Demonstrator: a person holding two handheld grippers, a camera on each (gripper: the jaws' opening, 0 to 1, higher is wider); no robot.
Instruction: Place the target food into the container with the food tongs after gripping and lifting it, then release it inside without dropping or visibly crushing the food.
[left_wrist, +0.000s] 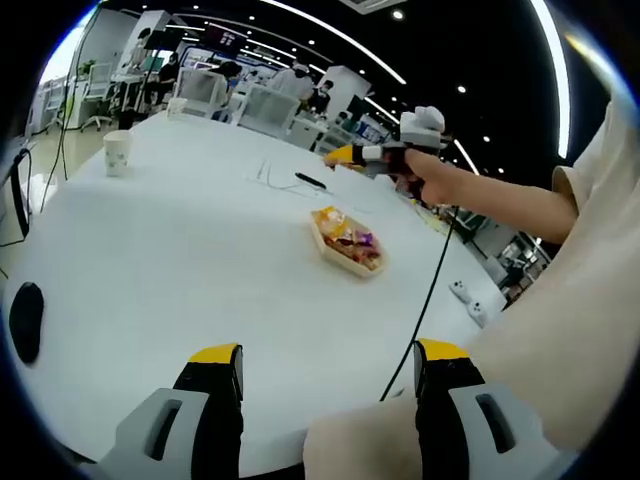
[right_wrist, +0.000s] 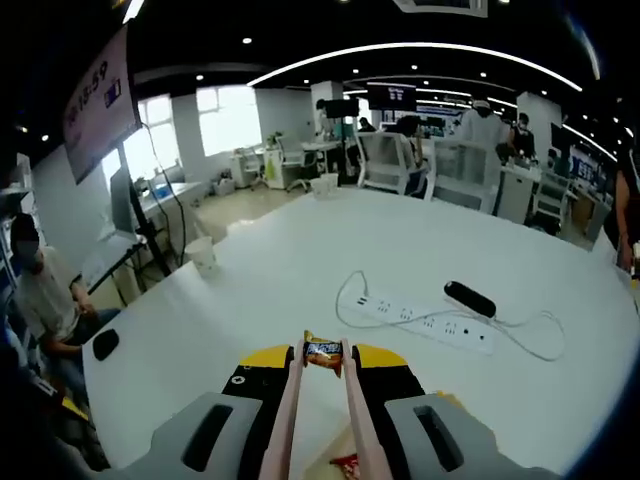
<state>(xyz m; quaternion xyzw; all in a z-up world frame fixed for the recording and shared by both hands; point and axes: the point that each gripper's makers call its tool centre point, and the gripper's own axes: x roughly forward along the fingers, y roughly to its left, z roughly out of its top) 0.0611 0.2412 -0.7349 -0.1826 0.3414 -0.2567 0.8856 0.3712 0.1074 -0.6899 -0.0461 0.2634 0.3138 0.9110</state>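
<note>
Now the right gripper (right_wrist: 322, 362) squeezes the pink food tongs (right_wrist: 350, 420) narrow on a wrapped snack (right_wrist: 323, 353) held above the white table (right_wrist: 300, 280), so I would lower it gently into the snack tray (left_wrist: 345, 245) before opening, while the left gripper (left_wrist: 325, 385) hangs wide.

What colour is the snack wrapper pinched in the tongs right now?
Orange-brown with a dark blue label, on the snack between the tongs; clearest in the right gripper view.

Bright ceiling strip lighting, sharp centre, fisheye-warped edges
</note>
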